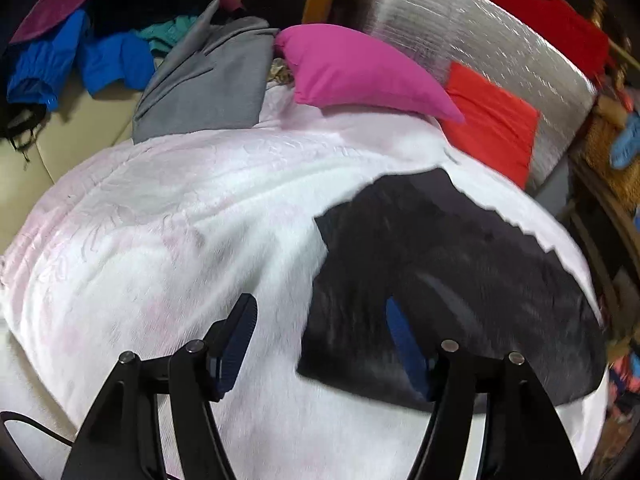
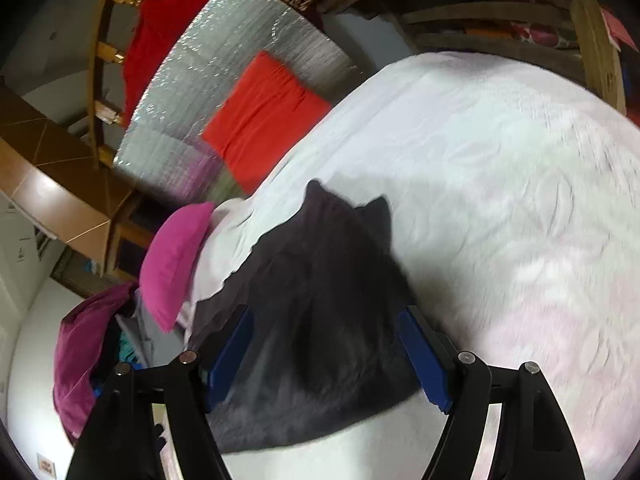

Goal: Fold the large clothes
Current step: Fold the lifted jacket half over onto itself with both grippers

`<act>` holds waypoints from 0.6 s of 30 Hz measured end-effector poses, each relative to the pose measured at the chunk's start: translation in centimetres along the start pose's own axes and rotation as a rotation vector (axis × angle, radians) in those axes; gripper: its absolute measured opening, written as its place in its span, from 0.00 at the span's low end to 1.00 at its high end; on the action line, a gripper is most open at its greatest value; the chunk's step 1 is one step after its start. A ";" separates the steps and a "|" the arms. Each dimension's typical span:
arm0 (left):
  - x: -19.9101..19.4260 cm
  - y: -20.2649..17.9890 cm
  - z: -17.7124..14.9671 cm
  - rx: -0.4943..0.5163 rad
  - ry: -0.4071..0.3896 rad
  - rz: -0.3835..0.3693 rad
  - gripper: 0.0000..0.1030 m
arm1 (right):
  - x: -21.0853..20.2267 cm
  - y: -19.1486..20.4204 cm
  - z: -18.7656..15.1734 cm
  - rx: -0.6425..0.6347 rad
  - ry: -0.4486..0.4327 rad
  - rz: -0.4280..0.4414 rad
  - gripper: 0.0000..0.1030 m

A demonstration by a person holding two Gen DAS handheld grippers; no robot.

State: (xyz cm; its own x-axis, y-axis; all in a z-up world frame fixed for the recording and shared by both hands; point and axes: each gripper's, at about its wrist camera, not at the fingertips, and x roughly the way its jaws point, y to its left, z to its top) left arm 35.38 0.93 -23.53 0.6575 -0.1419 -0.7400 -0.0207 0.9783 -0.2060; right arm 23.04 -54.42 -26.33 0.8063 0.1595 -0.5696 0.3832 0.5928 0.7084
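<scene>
The black garment point(image 1: 452, 280) is lying folded on the white blanket point(image 1: 180, 220), in the lower right of the left wrist view. The left gripper point(image 1: 320, 340) and right gripper point(image 2: 326, 348) are standing apart, gripping nothing.

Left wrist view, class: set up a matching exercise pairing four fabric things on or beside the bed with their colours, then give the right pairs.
Things:
1. folded garment lying on the blanket
2. pillow
3. flat cushion against the silver headboard
4. jacket in the pile of clothes

Colours:
A. blue
B. black
C. red-orange
D. pink

Pairs: 1-B, 2-D, 3-C, 4-A
</scene>
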 end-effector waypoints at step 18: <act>5.4 2.5 -0.9 -0.302 0.211 -0.165 0.70 | 5.1 -2.6 -5.1 0.241 0.109 -0.023 0.78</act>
State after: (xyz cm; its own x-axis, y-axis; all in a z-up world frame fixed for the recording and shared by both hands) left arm 38.17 2.45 -28.58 0.5024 -0.3518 -0.7898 -0.1691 0.8559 -0.4888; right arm 23.87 -51.16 -33.23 0.7476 0.2397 -0.6193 0.5079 0.3945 0.7658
